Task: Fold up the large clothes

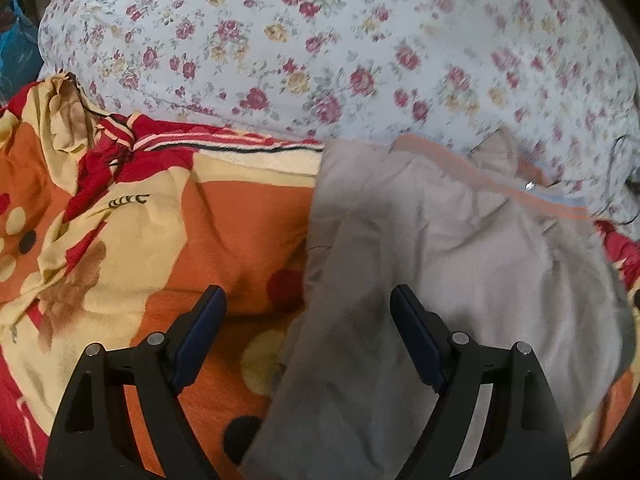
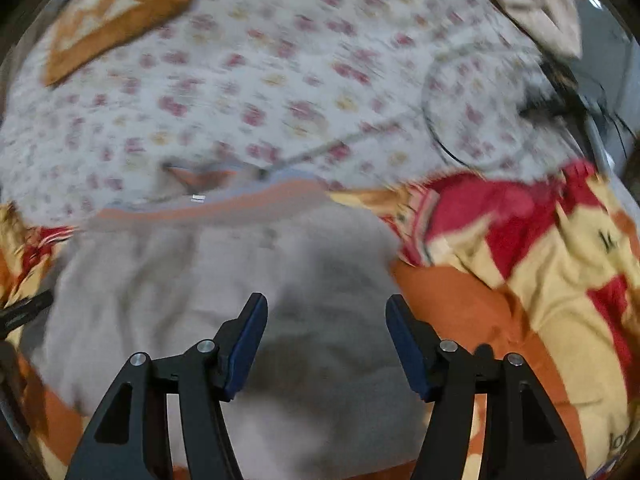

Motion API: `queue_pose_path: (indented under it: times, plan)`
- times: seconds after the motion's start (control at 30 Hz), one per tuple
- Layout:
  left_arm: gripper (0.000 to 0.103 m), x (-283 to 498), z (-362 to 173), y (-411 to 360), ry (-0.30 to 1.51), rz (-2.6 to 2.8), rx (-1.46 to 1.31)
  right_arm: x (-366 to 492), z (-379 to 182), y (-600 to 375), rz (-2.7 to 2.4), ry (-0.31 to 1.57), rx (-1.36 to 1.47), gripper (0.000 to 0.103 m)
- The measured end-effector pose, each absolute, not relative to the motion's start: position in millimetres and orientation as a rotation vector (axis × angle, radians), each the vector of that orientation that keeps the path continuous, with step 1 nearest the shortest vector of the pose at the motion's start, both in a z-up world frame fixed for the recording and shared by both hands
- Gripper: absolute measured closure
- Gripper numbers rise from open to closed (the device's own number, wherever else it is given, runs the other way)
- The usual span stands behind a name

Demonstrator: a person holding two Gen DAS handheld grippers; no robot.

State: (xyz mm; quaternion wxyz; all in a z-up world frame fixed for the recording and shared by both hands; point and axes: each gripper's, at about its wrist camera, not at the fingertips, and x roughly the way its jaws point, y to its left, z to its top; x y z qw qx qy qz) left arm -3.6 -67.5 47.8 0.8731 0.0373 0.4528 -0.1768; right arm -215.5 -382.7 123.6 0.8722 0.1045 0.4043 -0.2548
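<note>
in the left wrist view, the orange, yellow and red blanket (image 1: pixel 140 216) fills the left side, crumpled at its far corner. the left gripper (image 1: pixel 308 300) hangs over it with jaws spread wide and nothing between them, its right finger over the grey garment (image 1: pixel 460 272). the garment lies flat on the blanket, its orange-edged waistband reaching the floral sheet (image 1: pixel 320 40) beyond.

only the right wrist view, blurred, shows a racket-like hoop (image 2: pixel 472 100) on the floral sheet, an orange patterned cushion (image 2: pixel 120 20) at far left and a beige cloth (image 2: pixel 536 4) at top right. the right gripper (image 2: pixel 326 308) is also spread and empty above the garment's middle.
</note>
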Motion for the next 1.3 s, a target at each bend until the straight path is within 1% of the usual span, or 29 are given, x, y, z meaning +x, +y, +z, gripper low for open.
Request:
queue_pose_path:
  times: [0.07,0.17,0.23,0.43,0.67,0.73,0.9,1.1,1.23,1.3]
  plan:
    - [0.019,-8,53,-66,0.941,-0.407,0.034,-206,128,-368,-0.475,0.839,0.204,0.04]
    - [0.019,-13,54,-71,0.944,-0.443,0.031,-181,124,-347,-0.359,0.857,0.203,0.045]
    - [0.019,-14,53,-74,0.938,-0.443,0.049,-165,119,-334,-0.313,0.865,0.205,0.053]
    - [0.019,-7,41,-77,0.98,-0.433,0.046,-115,94,-305,-0.233,0.907,0.204,0.057]
    - [0.019,-3,34,-79,0.988,-0.419,0.069,-67,45,-299,-0.261,1.021,0.158,0.058]
    - [0.019,-2,33,-81,0.986,-0.416,0.08,-62,39,-298,-0.266,1.008,0.132,0.056]
    - [0.019,0,32,-79,0.996,-0.414,0.078,-64,47,-295,-0.261,1.028,0.125,0.057]
    - [0.018,0,31,-81,0.997,-0.407,0.082,-93,77,-292,-0.228,0.947,0.178,0.057]
    - [0.018,1,30,-81,0.999,-0.404,0.082,-90,64,-292,-0.242,0.987,0.164,0.056]
    - [0.018,1,29,-81,1.002,-0.404,0.081,-83,49,-293,-0.246,1.026,0.158,0.053]
